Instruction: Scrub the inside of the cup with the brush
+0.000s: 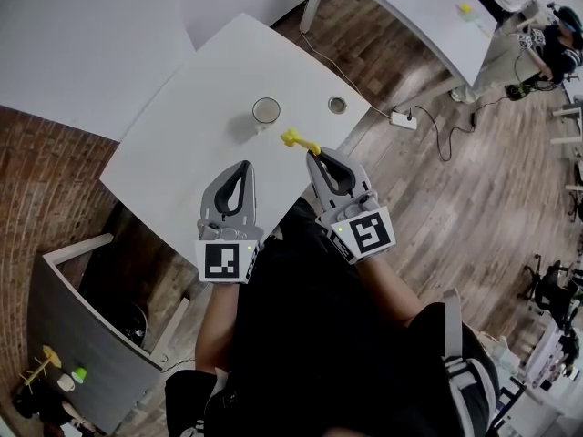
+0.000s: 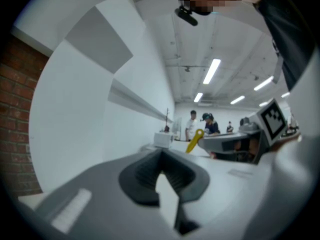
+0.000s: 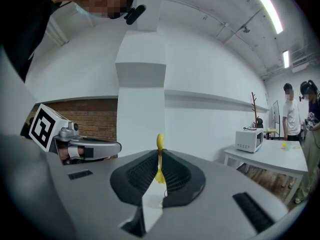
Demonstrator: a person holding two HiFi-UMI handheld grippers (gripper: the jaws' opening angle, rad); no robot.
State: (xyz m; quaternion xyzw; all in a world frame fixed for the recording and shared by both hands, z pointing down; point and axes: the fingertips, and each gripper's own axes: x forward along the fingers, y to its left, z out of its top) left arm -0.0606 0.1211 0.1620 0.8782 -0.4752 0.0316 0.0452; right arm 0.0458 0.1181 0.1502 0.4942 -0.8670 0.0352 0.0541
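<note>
Head view: right gripper (image 1: pixel 313 155) clamps yellow brush (image 1: pixel 293 138); left gripper (image 1: pixel 243 166) closed, empty; cup (image 1: pixel 266 110) on table (image 1: pixel 182 135).

Open-plan lab or office workroom.
Plain white tables (image 1: pixel 209 107) on wood-plank floor (image 1: pixel 474 198), red brick wall (image 3: pixel 90 119), ceiling strip lights (image 3: pixel 270 4), white power strip (image 1: pixel 404 119), people (image 3: pixel 290 111) at a far table.

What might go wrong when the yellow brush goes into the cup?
The cup stands loose on the table, and the left claw is shut and away from it, so a scrubbing push might tip or slide it. The right claw pinches the thin brush near one end only, so it might twist or slip out under pressure.
</note>
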